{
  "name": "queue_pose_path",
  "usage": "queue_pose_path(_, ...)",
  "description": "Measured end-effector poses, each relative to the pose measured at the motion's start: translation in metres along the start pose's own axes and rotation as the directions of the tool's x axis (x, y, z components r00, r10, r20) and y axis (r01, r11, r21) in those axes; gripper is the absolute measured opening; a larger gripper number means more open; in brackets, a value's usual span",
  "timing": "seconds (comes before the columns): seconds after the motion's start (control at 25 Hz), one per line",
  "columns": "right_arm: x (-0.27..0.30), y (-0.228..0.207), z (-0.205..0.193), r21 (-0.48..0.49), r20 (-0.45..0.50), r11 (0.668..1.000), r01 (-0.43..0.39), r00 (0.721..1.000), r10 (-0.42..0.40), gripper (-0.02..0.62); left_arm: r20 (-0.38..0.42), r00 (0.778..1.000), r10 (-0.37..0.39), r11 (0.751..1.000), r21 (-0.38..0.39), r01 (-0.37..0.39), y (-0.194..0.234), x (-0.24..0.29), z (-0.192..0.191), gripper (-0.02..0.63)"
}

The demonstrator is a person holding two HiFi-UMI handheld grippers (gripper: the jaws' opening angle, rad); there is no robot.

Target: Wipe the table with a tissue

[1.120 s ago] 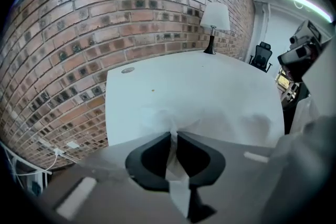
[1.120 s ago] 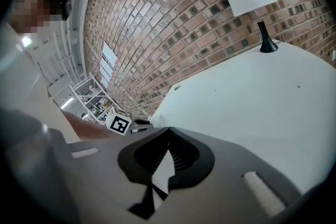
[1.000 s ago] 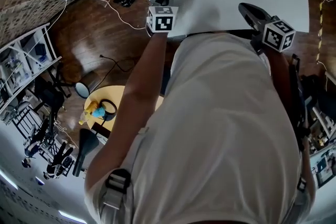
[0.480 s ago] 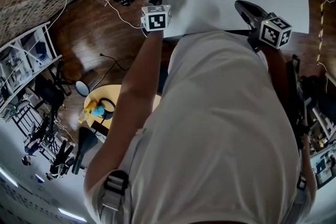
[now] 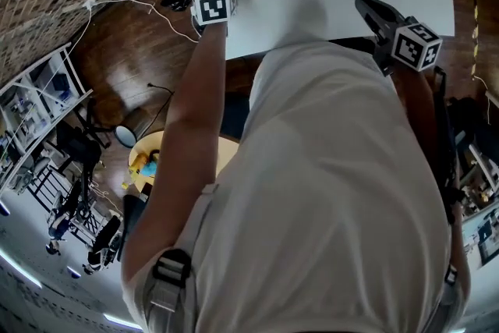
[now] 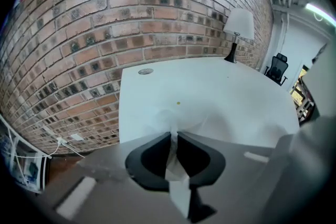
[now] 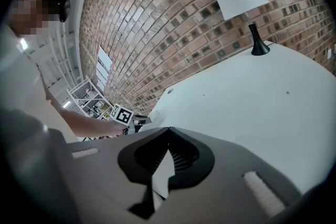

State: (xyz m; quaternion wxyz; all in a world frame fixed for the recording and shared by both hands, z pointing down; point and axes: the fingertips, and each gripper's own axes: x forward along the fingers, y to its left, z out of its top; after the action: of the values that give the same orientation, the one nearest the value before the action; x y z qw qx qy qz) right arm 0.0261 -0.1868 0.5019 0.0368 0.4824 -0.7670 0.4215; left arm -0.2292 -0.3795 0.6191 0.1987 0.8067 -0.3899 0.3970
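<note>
I am dragging my left gripper (image 6: 174,135), jaws clamped on the tissue (image 6: 184,117), further toward the left edge of the table (image 6: 220,86), so wiping is advancing, while my right gripper (image 7: 167,131) is hovering with jaws together.

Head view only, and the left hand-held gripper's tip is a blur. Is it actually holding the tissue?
Observer: Yes. The left gripper view shows the left hand-held gripper shut on the tissue, which fans out past the tips against the table.
Operator: Anything on the surface near it? I see plain white.
Observer: A small yellowish speck lies on the table just beyond the tissue's front edge, apart from it.
</note>
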Motion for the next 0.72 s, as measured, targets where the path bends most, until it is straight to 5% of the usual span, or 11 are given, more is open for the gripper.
queue_pose_path(0.24, -0.019, -0.02, 0.002, 0.012, -0.005, 1.0, 0.008, 1.0, -0.008, 0.006, 0.014, 0.999, 0.053, 0.993, -0.105, -0.051, 0.015, 0.007, 0.017, 0.032)
queue_pose_path(0.36, -0.022, -0.024, 0.003, 0.013, -0.008, 1.0, -0.007, 1.0, 0.007, 0.006, 0.027, 1.0, -0.005, 0.993, -0.119, 0.008, 0.003, -0.001, 0.014, 0.031)
queue_pose_path(0.52, -0.021, -0.029, -0.003, 0.023, -0.02, 0.999, -0.026, 0.999, 0.026, 0.006, -0.024, 0.981, -0.191, 0.979, 0.067, 0.193, -0.041, -0.006, -0.008, 0.031)
queue_pose_path(0.6, -0.024, -0.034, 0.005, 0.016, -0.017, 0.999, -0.03, 0.999, 0.03, 0.006, -0.035, 0.975, -0.217, 0.96, 0.172, 0.22, -0.053, -0.009, -0.017, 0.032)
queue_pose_path(0.64, -0.025, -0.036, 0.008, 0.017, -0.016, 0.999, -0.031, 0.999, 0.031, 0.006, -0.015, 0.981, -0.195, 0.968, 0.156, 0.195, -0.048, -0.012, -0.018, 0.032)
queue_pose_path(0.72, -0.028, -0.041, 0.012, 0.019, -0.012, 0.999, -0.029, 0.999, 0.029, 0.006, 0.058, 0.995, -0.076, 0.997, 0.002, 0.076, -0.013, -0.019, -0.016, 0.032)
